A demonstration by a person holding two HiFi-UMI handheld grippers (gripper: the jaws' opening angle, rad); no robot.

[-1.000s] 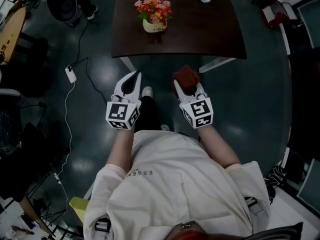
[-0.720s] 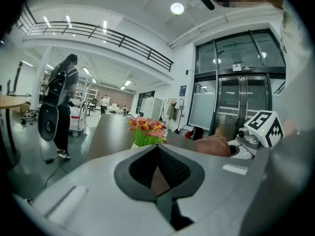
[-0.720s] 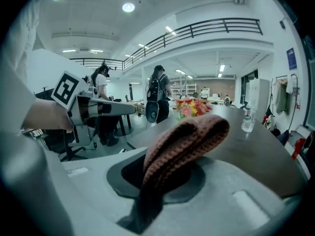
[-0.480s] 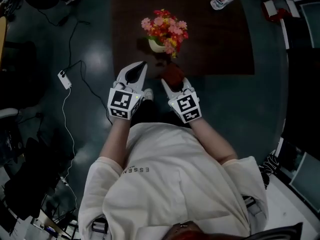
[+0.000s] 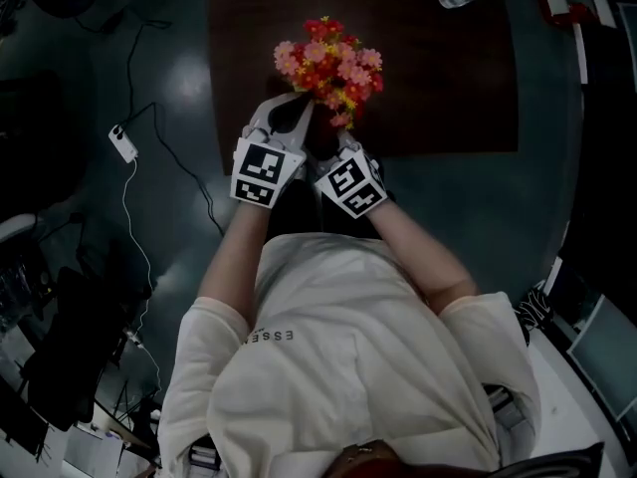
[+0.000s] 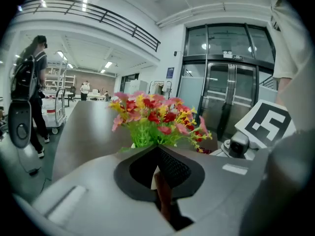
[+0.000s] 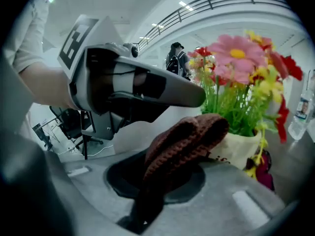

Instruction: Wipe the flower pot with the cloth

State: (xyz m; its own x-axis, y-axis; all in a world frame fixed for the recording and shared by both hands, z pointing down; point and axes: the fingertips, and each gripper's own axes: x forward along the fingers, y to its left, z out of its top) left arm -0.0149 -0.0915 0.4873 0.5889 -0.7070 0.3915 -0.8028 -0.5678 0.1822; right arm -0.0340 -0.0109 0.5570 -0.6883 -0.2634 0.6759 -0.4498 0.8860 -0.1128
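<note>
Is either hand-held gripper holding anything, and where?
Right hand-held gripper clamps the brown cloth by one bunched end; left hand-held gripper is shut, empty.

Cloth (image 7: 184,141): a coarse, ribbed brown knit is shown, matt. Flower pot (image 7: 243,149): smooth cream wall, faintly glossy. Left tool (image 6: 157,154) and right tool (image 5: 341,145): shells are moulded in smooth matt grey plastic; pads (image 6: 173,168) are faced in black dimpled material. Desk (image 5: 438,78): dark wood-look top, low sheen. Floor (image 5: 174,83): polished, glossy.
</note>
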